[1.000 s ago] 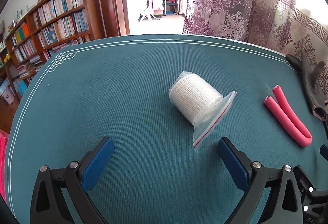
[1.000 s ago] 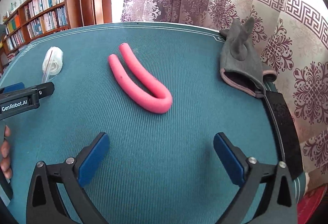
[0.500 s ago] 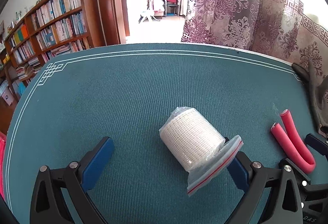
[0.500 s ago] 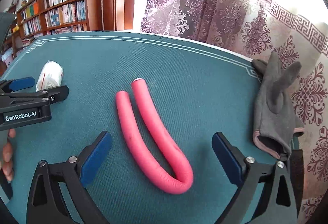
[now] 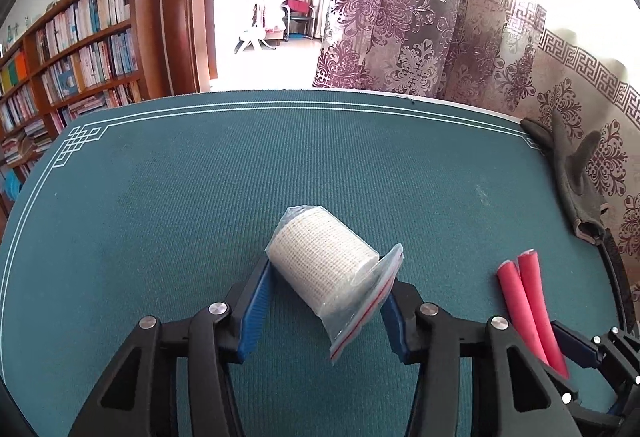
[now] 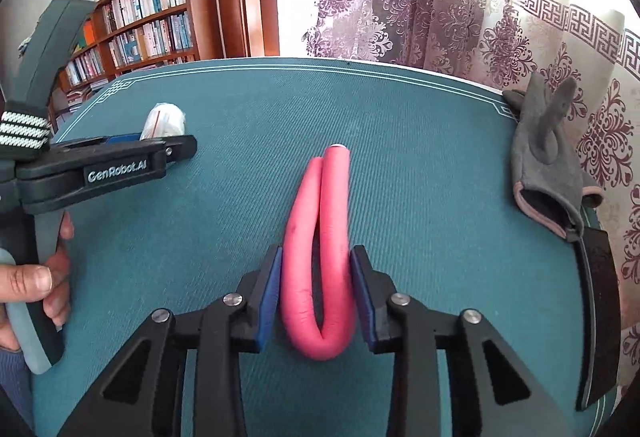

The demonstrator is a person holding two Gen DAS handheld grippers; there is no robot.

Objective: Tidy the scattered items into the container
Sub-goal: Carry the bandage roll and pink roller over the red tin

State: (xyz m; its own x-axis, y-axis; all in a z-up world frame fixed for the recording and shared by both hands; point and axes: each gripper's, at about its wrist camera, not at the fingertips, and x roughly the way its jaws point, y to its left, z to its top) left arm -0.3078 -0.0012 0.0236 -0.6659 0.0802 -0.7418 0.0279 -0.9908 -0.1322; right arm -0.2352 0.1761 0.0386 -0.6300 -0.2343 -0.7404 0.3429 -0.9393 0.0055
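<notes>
A white bandage roll in a clear zip bag (image 5: 320, 261) lies on the green table mat (image 5: 200, 197). It sits between the blue pads of my left gripper (image 5: 328, 277). The jaws are closing; the left pad touches the roll and the right pad meets the bag's flap. A pink foam tube (image 6: 316, 257), bent into a U, is between the pads of my right gripper (image 6: 316, 261). Those jaws are closing too and squeeze the tube's two legs together. The tube (image 5: 528, 301) also shows at the lower right of the left wrist view.
A grey glove (image 6: 548, 173) lies at the table's right edge. Below it is a black flat item (image 6: 596, 297) that I cannot identify. A hand (image 6: 36, 285) holds the left gripper's handle at the left. Bookshelves stand to the left and patterned curtains behind the table.
Both grippers came forward over their items and went from wide open to narrow. The bagged roll now sits between the left pads. The pink tube's legs are pressed together.
</notes>
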